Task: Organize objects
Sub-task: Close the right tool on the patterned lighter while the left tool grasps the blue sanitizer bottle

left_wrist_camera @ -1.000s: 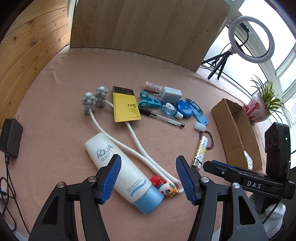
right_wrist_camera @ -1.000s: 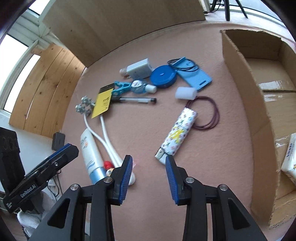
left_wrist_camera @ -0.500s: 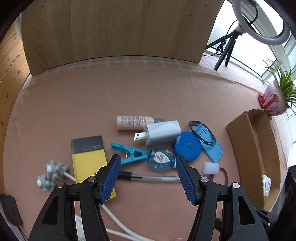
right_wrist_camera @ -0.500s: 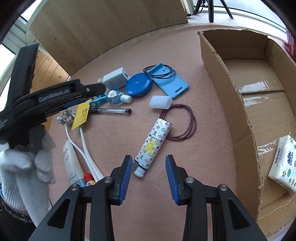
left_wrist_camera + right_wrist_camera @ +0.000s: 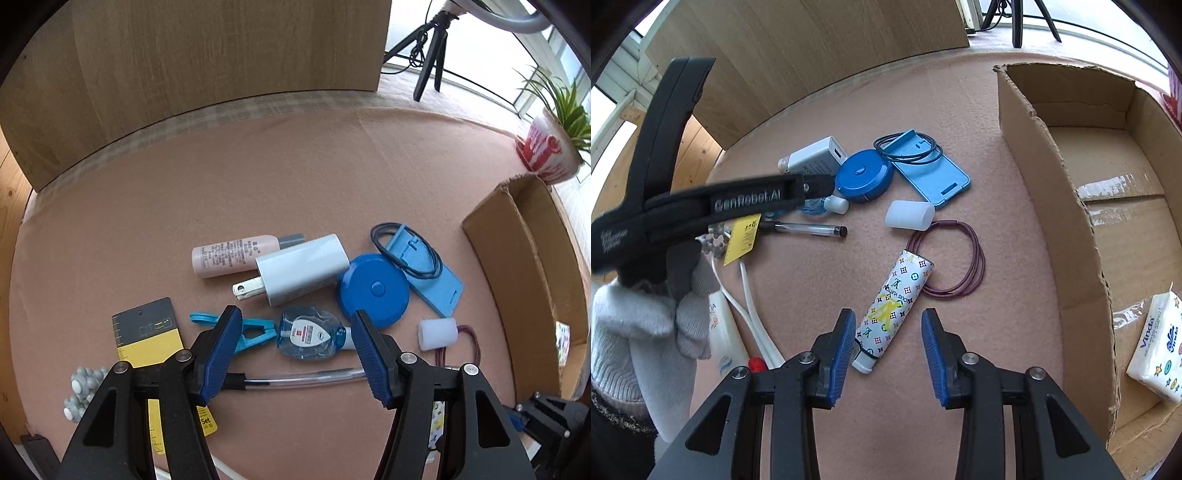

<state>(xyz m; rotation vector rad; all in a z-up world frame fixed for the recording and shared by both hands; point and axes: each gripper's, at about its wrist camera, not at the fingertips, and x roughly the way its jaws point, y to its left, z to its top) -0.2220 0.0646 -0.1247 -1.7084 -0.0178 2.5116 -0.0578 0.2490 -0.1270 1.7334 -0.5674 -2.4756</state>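
Observation:
In the left wrist view my left gripper [image 5: 294,334] is open just above a small blue sanitizer bottle [image 5: 308,338], one finger on each side of it. Behind the bottle lie a white charger [image 5: 301,269], a pink tube [image 5: 236,254] and a round blue tape measure [image 5: 373,291]. A clear pen [image 5: 295,380] lies under the fingers. My right gripper [image 5: 889,328] is open low over a patterned lighter [image 5: 894,310], whose near end lies beside the left finger. Neither gripper holds anything.
An open cardboard box [image 5: 1052,184] stands at the right with a tissue pack [image 5: 1158,354] inside. Nearby lie a blue card holder [image 5: 931,173], purple bands [image 5: 960,258], a white cap [image 5: 908,216], a blue clip [image 5: 255,330] and a yellow card [image 5: 147,336]. A gloved hand [image 5: 639,332] holds the left gripper.
The left gripper has moved forward from the lotion tube to the sanitizer bottle and come lower. The right gripper has closed in on the lighter. Both stayed open.

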